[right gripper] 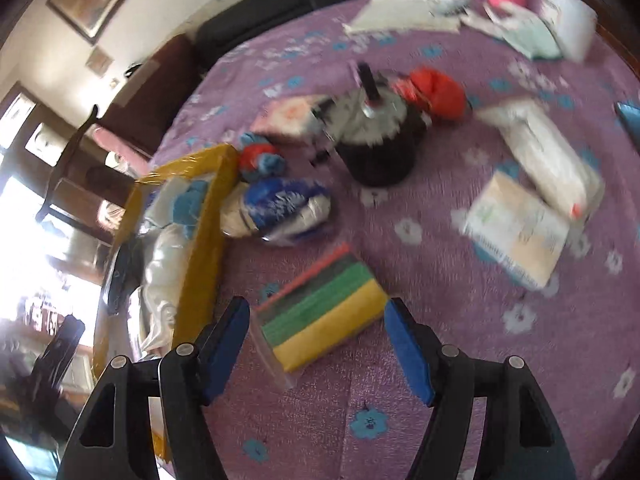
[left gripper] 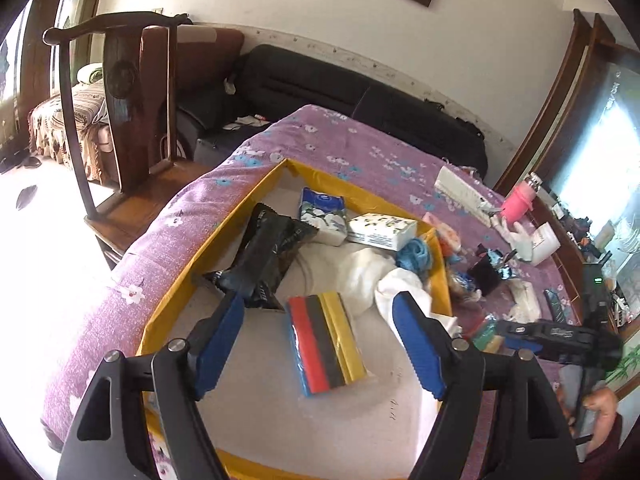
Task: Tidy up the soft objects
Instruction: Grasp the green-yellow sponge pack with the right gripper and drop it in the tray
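Observation:
In the left wrist view my left gripper [left gripper: 318,297] is open over the yellow box [left gripper: 192,264]. A striped sponge pack [left gripper: 328,344], blue, red, black and yellow, lies flat on the box floor between the blue fingers, and neither one touches it. The box also holds a black packet [left gripper: 268,252], two tissue packs [left gripper: 322,216], white cloth [left gripper: 360,276] and blue yarn [left gripper: 416,256]. In the blurred right wrist view my right gripper [right gripper: 317,304] is open. It straddles a red, green and yellow sponge pack [right gripper: 320,316] that lies on the purple cloth [right gripper: 460,360].
Beside the box wall [right gripper: 204,240] lie a blue and white bag [right gripper: 280,208], a black pot [right gripper: 378,148], a red bundle [right gripper: 436,88], a white tissue pack [right gripper: 548,168] and a paper box [right gripper: 516,236]. A pink cup [left gripper: 518,202] stands further back. A wooden chair [left gripper: 120,120] is left of the table.

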A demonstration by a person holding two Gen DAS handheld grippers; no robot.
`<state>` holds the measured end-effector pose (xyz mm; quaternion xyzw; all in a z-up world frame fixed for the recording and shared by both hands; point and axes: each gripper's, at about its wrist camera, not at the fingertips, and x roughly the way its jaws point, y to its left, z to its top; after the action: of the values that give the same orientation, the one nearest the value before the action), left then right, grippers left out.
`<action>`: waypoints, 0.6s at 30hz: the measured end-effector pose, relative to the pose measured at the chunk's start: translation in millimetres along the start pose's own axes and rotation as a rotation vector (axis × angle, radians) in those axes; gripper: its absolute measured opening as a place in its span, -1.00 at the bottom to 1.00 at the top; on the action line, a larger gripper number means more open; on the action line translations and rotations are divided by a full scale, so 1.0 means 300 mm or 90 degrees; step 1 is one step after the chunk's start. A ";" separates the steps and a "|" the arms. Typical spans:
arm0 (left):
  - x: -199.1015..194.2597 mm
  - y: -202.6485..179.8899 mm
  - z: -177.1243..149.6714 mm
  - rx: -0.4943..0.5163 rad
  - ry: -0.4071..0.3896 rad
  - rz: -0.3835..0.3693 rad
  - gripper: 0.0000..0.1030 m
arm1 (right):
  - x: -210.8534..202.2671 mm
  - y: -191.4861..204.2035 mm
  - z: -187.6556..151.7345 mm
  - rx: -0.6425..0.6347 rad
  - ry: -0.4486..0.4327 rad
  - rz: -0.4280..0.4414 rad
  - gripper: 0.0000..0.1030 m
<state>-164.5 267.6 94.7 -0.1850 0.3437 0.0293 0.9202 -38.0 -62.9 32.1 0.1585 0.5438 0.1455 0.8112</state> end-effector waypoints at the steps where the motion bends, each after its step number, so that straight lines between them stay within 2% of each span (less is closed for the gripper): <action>1: -0.014 -0.002 -0.008 -0.001 -0.006 -0.001 0.49 | 0.026 0.013 -0.007 -0.003 0.000 -0.022 0.44; 4: -0.042 -0.003 -0.030 -0.005 -0.021 0.001 0.50 | 0.084 0.065 -0.026 -0.014 0.008 -0.056 0.56; 5: -0.051 0.001 -0.037 -0.005 -0.024 0.001 0.50 | 0.087 0.090 -0.026 -0.024 -0.008 -0.073 0.58; 10: -0.065 0.016 -0.066 -0.006 -0.027 0.009 0.51 | 0.142 0.181 -0.014 -0.081 -0.026 -0.148 0.60; 11: -0.068 0.026 -0.073 -0.009 -0.027 0.013 0.51 | 0.149 0.192 -0.016 -0.102 -0.029 -0.164 0.51; 12: -0.073 0.035 -0.079 -0.012 -0.028 0.014 0.51 | 0.146 0.194 -0.018 -0.113 -0.034 -0.166 0.09; 14: -0.080 0.064 -0.092 -0.024 -0.030 0.019 0.51 | 0.113 0.183 -0.022 -0.130 -0.054 -0.151 -0.19; 15: -0.083 0.079 -0.099 -0.032 -0.030 0.020 0.51 | 0.096 0.176 -0.026 -0.133 -0.056 -0.147 -0.30; 18: -0.093 0.132 -0.116 -0.057 -0.031 0.020 0.51 | 0.041 0.147 -0.049 -0.143 -0.066 -0.124 -0.43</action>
<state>-214.6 293.9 75.8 -0.2197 0.3221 0.0637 0.9187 -49.9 -16.3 34.9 0.0208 0.4944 0.1176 0.8610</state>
